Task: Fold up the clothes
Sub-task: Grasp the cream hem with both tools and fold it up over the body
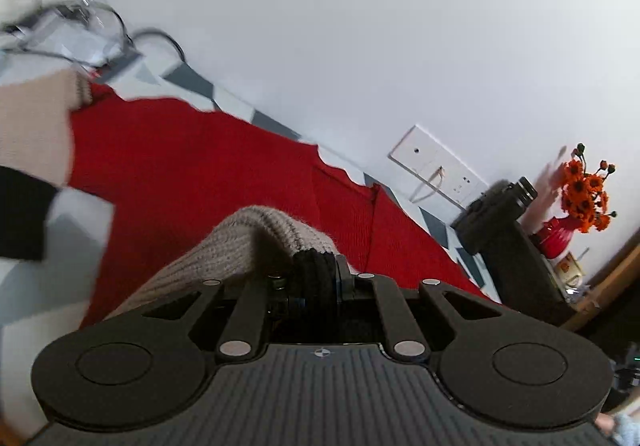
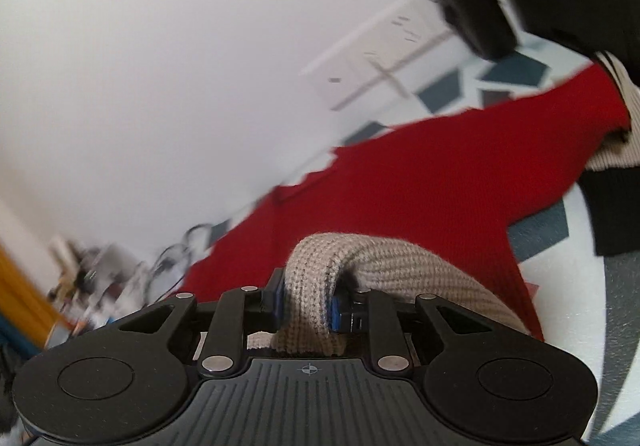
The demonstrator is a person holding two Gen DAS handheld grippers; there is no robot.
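A knit sweater with a red body [image 1: 208, 174], beige parts and black trim lies over a patterned bed cover [image 1: 208, 90]. In the left wrist view, my left gripper [image 1: 316, 274] is shut on a beige fold with a black ribbed edge [image 1: 256, 238], raised above the red body. A beige and black sleeve [image 1: 32, 134] hangs blurred at the left. In the right wrist view, my right gripper [image 2: 308, 302] is shut on a thick beige knit fold [image 2: 384, 258] that drapes off to the right. The red body [image 2: 420, 186] spreads behind it.
A white socket plate [image 1: 436, 166] sits on the wall. Orange flowers in a red vase [image 1: 584, 190] stand at the right beside a black device [image 1: 500, 214]. Cables and a clear box [image 1: 80, 30] lie at the far left. Wooden furniture edges [image 2: 24, 298] show.
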